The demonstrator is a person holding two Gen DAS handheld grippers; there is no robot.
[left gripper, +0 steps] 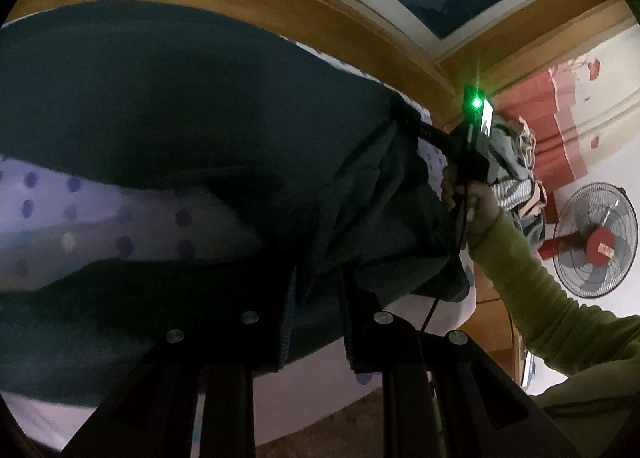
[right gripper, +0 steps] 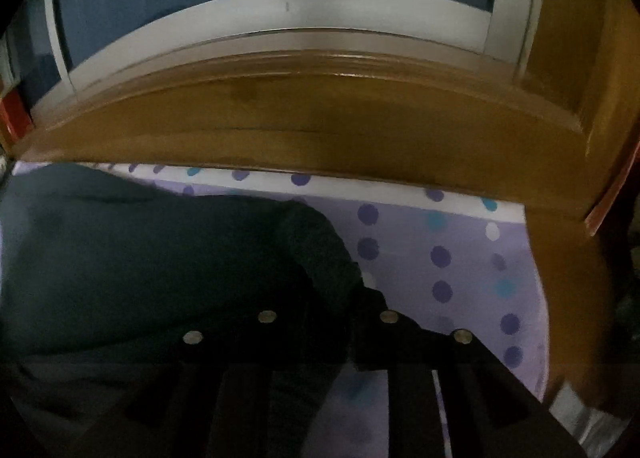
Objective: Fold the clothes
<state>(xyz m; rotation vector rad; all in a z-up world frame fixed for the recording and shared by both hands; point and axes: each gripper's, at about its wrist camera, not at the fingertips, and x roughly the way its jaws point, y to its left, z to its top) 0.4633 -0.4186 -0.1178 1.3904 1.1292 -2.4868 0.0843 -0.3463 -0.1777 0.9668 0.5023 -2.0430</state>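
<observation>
On dotted sheet [right gripper: 440, 258], dark garment [left gripper: 160, 98] clamped in both jaws; fingertips buried in cloth, folds murky.

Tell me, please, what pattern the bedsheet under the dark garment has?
The bedsheet is pale lilac with purple, teal and white dots, clearest in the right wrist view.
</observation>
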